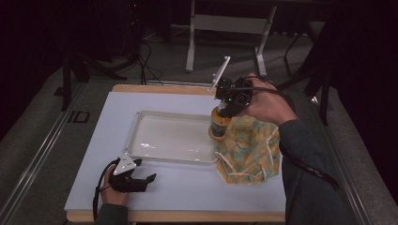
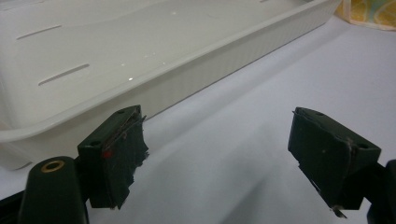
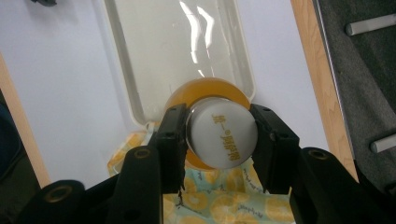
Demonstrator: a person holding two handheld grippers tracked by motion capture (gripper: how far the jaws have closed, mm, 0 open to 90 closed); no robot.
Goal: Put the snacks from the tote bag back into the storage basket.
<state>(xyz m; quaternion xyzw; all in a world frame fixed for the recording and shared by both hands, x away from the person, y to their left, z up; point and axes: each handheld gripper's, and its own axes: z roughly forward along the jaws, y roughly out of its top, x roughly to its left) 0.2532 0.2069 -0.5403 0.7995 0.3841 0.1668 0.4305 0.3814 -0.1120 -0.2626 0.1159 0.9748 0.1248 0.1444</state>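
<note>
Jar (image 3: 208, 100) of amber stuff with white cap (image 3: 222, 138) hung mid-frame over the white tray's (image 1: 141, 119) right end, right hand-held gripper (image 3: 220, 135) clamped on the cap. Likely rigid and fairly heavy; smooth cap could slip, so the cap sides were the sensible hold. Left hand-held gripper (image 2: 217, 156) sat jaws apart, nothing between them, on the worktop (image 1: 187, 187), lower left. Patterned cloth bag (image 1: 248, 147) lay right of the tray; the jar's lower body was hidden and the cap print unreadable.
</note>
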